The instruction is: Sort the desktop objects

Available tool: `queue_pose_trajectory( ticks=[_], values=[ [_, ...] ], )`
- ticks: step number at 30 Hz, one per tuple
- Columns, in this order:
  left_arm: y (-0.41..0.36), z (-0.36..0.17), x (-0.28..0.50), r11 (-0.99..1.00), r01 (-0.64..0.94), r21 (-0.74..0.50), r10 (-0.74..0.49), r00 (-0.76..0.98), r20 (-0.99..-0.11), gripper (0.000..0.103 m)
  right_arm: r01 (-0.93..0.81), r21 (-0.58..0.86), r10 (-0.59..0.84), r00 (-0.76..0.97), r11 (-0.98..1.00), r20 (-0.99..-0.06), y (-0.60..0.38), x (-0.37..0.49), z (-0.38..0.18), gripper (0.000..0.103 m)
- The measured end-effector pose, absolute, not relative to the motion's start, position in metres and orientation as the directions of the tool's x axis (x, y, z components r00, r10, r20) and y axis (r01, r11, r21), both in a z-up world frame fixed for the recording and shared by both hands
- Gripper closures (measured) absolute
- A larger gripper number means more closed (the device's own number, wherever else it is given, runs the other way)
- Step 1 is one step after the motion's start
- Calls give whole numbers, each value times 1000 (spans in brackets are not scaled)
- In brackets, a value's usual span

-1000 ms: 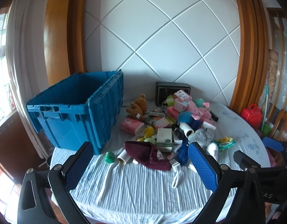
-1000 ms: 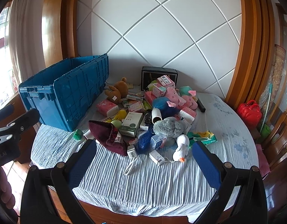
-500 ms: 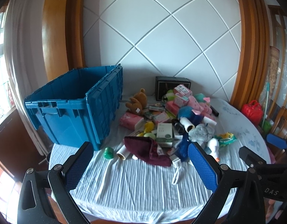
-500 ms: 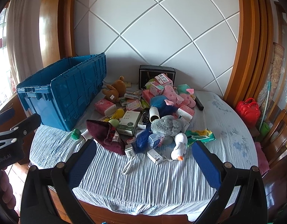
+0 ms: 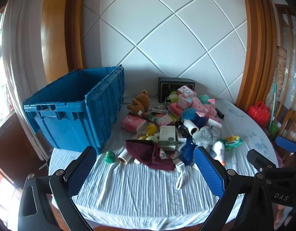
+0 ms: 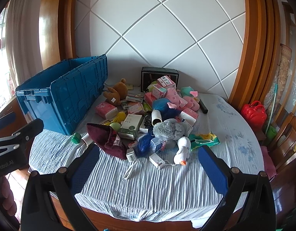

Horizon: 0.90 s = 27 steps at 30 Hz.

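A heap of toys and boxes lies mid-table: a maroon cloth [image 5: 149, 154] [image 6: 107, 138], a grey plush [image 6: 170, 130], a white duck [image 6: 182, 151], a brown bear [image 5: 138, 105] and a white-green box [image 5: 167, 136]. A big blue crate [image 5: 76, 107] [image 6: 65, 96] stands open at the left. My left gripper [image 5: 144, 171] is open and empty above the table's front edge, short of the heap. My right gripper [image 6: 148, 169] is open and empty, also short of the heap.
The striped tablecloth [image 5: 138, 190] covers a round table. A black box [image 6: 159, 77] stands at the back wall. A red bag [image 6: 253, 113] and wooden chairs [image 6: 286, 134] are at the right. A green cap [image 5: 110, 156] and a white clip [image 6: 129, 170] lie in front of the heap.
Both grippers have drawn slightly back and up; the heap looks a little farther off. Nothing on the table has moved. Both stay open.
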State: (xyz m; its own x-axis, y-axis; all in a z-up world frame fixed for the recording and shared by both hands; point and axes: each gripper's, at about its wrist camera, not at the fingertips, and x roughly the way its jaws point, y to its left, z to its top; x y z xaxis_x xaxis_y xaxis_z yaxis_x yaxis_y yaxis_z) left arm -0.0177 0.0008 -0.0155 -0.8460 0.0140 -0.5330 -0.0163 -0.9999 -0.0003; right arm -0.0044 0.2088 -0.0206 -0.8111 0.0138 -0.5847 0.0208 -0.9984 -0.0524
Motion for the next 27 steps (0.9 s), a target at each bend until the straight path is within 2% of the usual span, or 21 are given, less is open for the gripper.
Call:
queue_pose_trajectory(
  ticks=[27],
  values=[
    [26, -28, -21, -1000, 10, 1, -9, -828, -560, 0, 30, -43, 2, -802, -999, -598, 242, -5, -27, 0]
  ],
)
